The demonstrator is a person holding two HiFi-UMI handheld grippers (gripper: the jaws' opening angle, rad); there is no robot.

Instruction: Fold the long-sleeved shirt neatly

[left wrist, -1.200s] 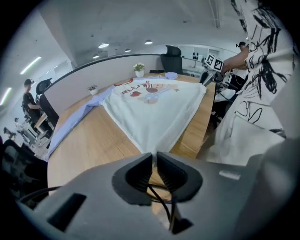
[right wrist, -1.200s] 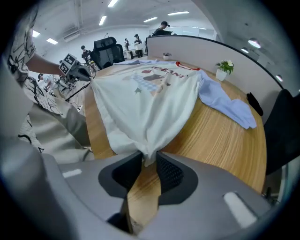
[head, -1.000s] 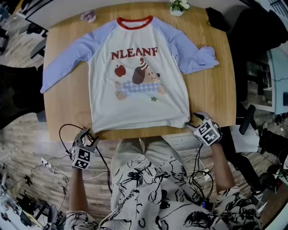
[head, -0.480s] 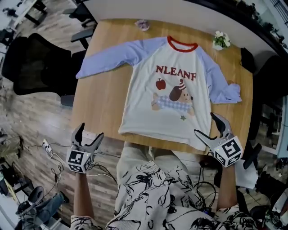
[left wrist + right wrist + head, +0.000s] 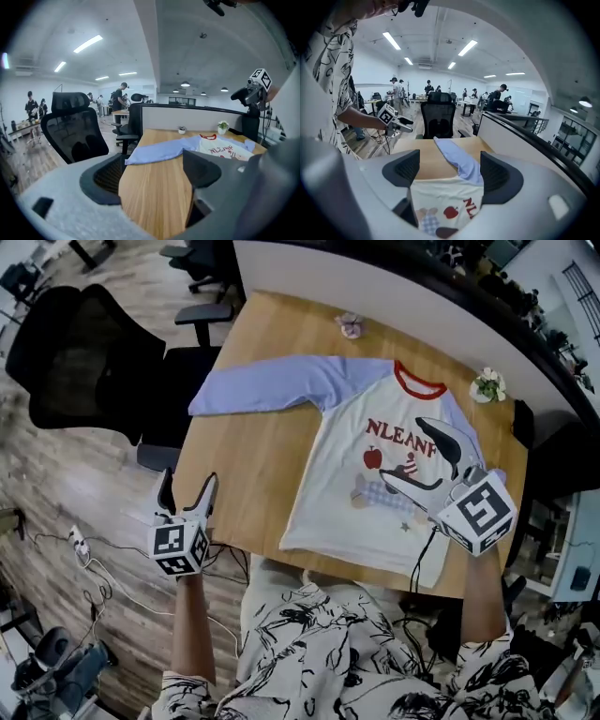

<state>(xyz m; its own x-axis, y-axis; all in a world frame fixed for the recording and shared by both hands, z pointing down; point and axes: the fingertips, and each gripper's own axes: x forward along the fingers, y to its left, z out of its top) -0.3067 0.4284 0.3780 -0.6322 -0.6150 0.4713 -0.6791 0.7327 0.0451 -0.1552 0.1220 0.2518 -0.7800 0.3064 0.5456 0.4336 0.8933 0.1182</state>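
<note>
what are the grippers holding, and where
Nothing. The left gripper and right gripper have just been opening, the left then closing slightly; both stand open and empty.

The left claw is held out on the extended left forearm, pointed away from the body. Its jaws are set apart; they have just been opened and then drawn in slightly, and nothing is clamped between them. The right claw is held higher on the right forearm. Its jaws have just been opened wide, and nothing is pinched between them.
</note>
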